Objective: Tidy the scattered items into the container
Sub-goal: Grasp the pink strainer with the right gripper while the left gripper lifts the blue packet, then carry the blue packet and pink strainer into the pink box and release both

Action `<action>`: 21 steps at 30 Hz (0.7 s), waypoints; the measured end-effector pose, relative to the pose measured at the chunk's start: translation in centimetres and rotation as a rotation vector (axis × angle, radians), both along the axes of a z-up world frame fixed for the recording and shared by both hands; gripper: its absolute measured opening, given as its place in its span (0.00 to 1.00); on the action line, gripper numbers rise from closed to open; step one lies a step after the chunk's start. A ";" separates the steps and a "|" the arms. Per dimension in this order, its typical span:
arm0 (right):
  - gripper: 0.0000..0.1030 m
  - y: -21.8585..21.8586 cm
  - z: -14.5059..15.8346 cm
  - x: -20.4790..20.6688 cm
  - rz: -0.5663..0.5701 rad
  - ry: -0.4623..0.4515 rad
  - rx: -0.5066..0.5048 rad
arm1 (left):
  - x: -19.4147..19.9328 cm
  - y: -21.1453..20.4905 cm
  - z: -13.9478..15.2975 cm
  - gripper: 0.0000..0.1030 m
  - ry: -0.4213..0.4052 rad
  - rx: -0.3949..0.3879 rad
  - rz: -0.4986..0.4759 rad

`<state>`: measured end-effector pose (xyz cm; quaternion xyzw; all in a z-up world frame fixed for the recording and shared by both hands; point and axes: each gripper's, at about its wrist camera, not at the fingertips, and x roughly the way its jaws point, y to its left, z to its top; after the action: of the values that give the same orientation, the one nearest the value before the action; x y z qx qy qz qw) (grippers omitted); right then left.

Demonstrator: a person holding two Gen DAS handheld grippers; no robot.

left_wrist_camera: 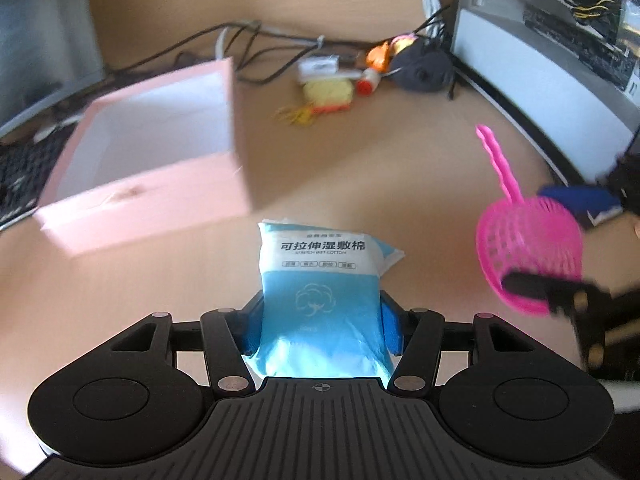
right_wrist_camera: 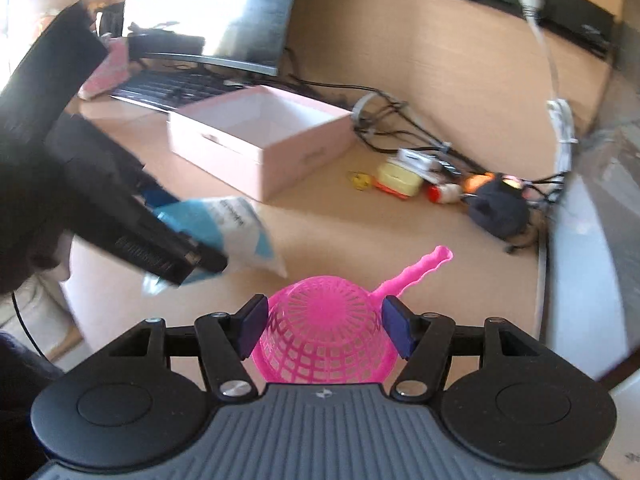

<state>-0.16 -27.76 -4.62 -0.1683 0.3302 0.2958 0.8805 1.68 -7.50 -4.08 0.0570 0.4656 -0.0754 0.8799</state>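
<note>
My left gripper point(left_wrist_camera: 320, 320) is shut on a blue and white pack of wet cotton pads point(left_wrist_camera: 320, 280) and holds it above the desk, in front of the open pink box point(left_wrist_camera: 152, 184). My right gripper point(right_wrist_camera: 326, 326) is shut on a pink plastic strainer point(right_wrist_camera: 326, 336) with a long handle, held upside down above the desk. The strainer also shows in the left wrist view point(left_wrist_camera: 528, 248), to the right of the pack. The pack point(right_wrist_camera: 236, 220) and the pink box point(right_wrist_camera: 264, 140) show in the right wrist view, the box farther back and empty.
A yellow sponge-like item point(left_wrist_camera: 328, 96), a small red-capped bottle point(left_wrist_camera: 368, 80), an orange item point(left_wrist_camera: 378, 56) and a black pouch point(left_wrist_camera: 420, 68) lie among cables at the back. A keyboard point(right_wrist_camera: 172, 88) and monitor point(right_wrist_camera: 208, 12) stand left. A computer case point(left_wrist_camera: 560, 40) stands right.
</note>
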 end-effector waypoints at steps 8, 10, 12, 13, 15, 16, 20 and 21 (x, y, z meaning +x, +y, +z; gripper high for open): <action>0.61 6.5 2.9 0.8 0.030 0.097 0.030 | -2.3 7.3 2.1 0.59 -0.021 -0.024 -0.005; 0.62 8.3 3.8 0.6 0.045 0.085 0.034 | -2.5 9.2 2.7 0.59 -0.040 -0.032 -0.011; 0.62 9.9 4.1 0.6 0.037 0.077 0.021 | -2.6 10.8 3.2 0.59 -0.056 -0.037 -0.022; 0.62 10.7 4.2 0.4 0.033 0.076 0.015 | -2.7 11.6 3.4 0.59 -0.068 -0.037 -0.031; 0.62 12.2 4.4 -0.1 0.034 0.067 0.002 | -3.0 12.8 3.8 0.59 -0.089 -0.040 -0.040; 0.62 12.9 4.5 -0.4 0.034 0.058 -0.006 | -3.0 13.5 4.0 0.59 -0.099 -0.049 -0.041; 0.62 14.7 5.2 -1.6 0.028 -0.026 -0.029 | -2.6 14.9 4.6 0.59 -0.148 -0.076 -0.053; 0.62 14.9 5.6 -1.5 0.004 -0.024 -0.018 | -2.4 15.1 4.8 0.59 -0.150 -0.083 -0.056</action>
<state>-1.68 -12.91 0.95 -0.1805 0.3218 0.2923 0.8823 -0.67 7.59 0.70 0.0391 0.3932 -0.1146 0.9115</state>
